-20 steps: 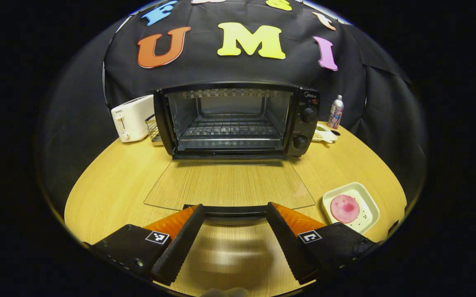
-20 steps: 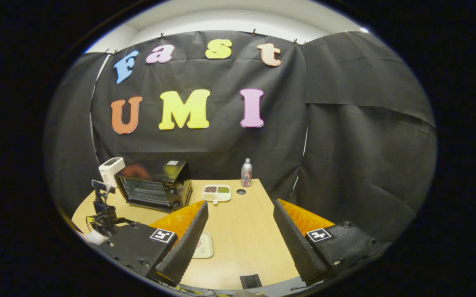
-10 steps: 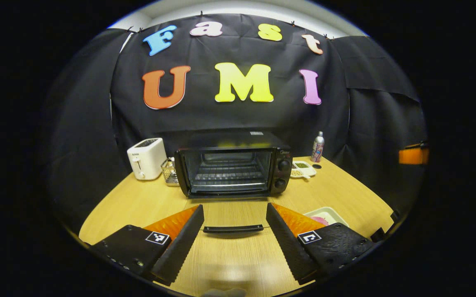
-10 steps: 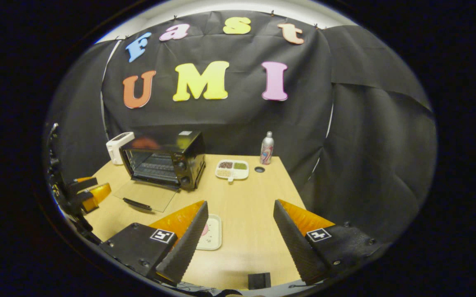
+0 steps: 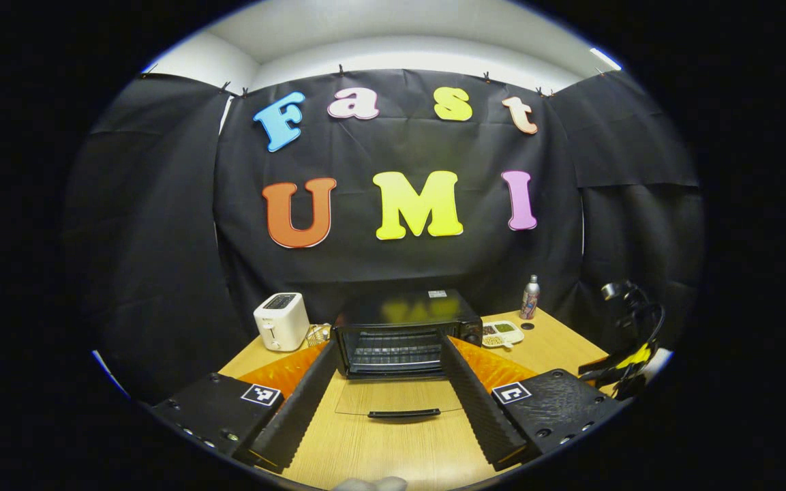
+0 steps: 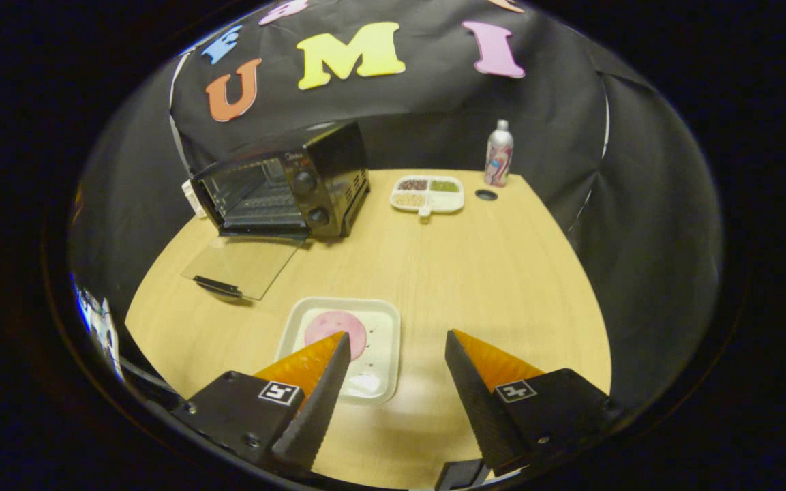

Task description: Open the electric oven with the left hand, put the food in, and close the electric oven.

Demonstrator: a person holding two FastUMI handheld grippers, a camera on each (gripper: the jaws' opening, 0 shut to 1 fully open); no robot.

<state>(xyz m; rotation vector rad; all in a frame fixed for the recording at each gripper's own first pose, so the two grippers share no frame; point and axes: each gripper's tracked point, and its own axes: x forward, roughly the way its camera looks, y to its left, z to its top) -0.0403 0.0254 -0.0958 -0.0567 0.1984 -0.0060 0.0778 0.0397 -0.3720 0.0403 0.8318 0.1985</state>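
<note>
The left gripper has backed away from the oven door's handle, jaws apart and empty, leaving the glass door flat on the wooden worktop. The right gripper, jaws apart, has dropped toward the pink round food slice on its white square tray near the front edge. Opening looks done; pickup comes next.

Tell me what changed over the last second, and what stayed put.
The left gripper has drawn back from the door handle, open and holding nothing. The right gripper, also open, has dropped toward the white tray with the pink food. The oven stays open, its door flat on the table.
</note>
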